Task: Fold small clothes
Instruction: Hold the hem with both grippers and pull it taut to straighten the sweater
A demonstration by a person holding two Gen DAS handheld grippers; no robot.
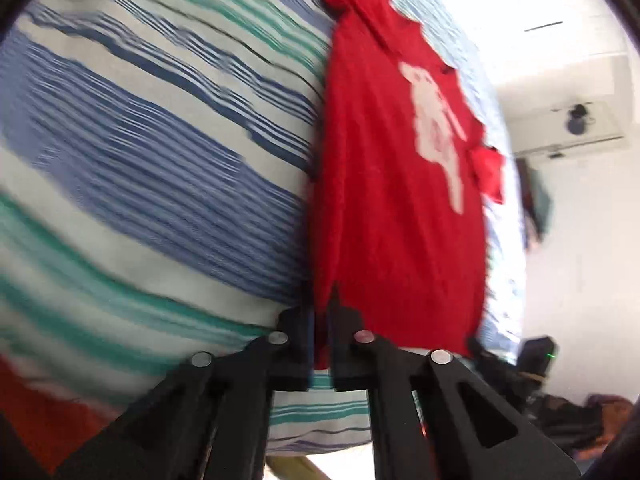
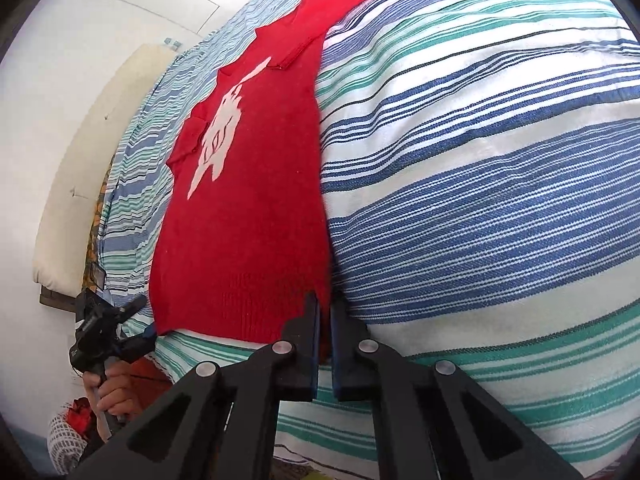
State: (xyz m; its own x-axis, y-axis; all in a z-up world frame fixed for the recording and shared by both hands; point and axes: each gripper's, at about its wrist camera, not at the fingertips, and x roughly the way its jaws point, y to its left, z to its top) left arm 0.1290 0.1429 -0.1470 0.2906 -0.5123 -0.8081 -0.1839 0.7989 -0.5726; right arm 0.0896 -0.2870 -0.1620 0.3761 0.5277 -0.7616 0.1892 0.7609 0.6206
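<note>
A red sweater (image 2: 244, 216) lies flat on a striped bed (image 2: 480, 184). The left tool (image 1: 320, 320) and right tool (image 2: 325, 316) each pinch a hem corner, ready to fold it.

The bed is seen from very close by both cameras, each looking forward and down along its own black fingers. The left wrist view is taken at one bottom corner of the red sweater (image 1: 392, 208), the right wrist view at the other. The sweater and the striped cover (image 2: 500, 184) are shared by both views.
</note>
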